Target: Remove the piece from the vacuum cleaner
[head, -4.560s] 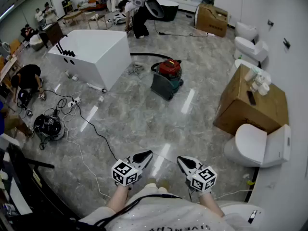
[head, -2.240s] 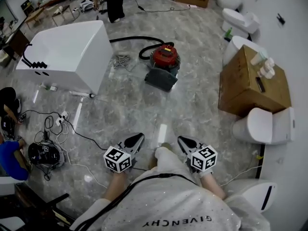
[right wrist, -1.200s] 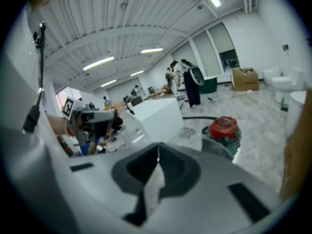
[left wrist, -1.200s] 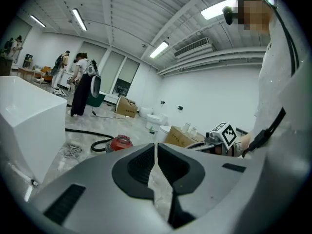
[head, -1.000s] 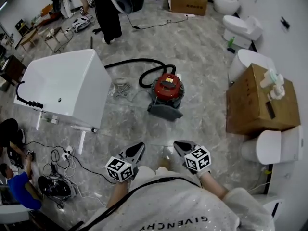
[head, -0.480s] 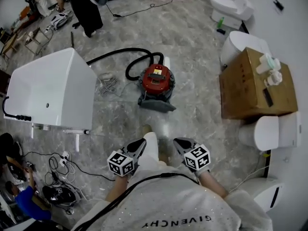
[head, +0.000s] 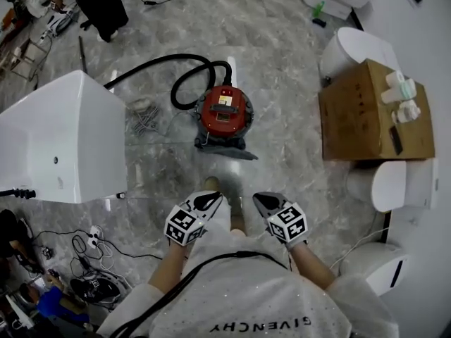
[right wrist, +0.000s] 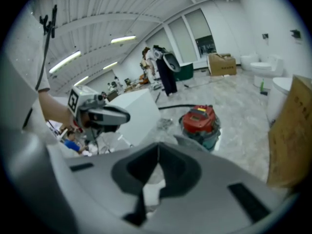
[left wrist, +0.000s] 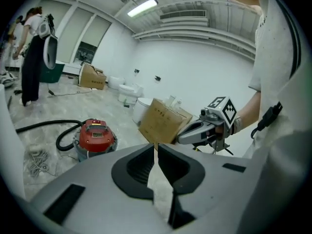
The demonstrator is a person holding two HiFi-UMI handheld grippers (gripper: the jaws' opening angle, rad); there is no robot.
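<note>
The vacuum cleaner (head: 223, 115) has a red lid on a dark teal drum and stands on the marble floor ahead of me. A black hose (head: 184, 76) loops off its far left side, and a grey flat part (head: 227, 151) lies at its near foot. My left gripper (head: 211, 199) and right gripper (head: 259, 201) hang side by side over the floor, well short of the vacuum. Both are shut with nothing between their jaws. The left gripper view shows the vacuum cleaner (left wrist: 95, 137) and the right gripper (left wrist: 187, 135). In the right gripper view the vacuum cleaner (right wrist: 200, 121) stands beyond the left gripper (right wrist: 124, 115).
A big white tub (head: 56, 143) stands at the left with metal bits (head: 144, 118) beside it. At the right, a cardboard box (head: 363, 111) carries bottles, and toilets (head: 394, 185) flank it. Cables (head: 88, 248) lie at the lower left. A person (head: 99, 5) stands far back.
I have walked toward the vacuum cleaner, which now lies much closer and nearer the middle of the head view. Both grippers stayed shut and dipped forward and down.
</note>
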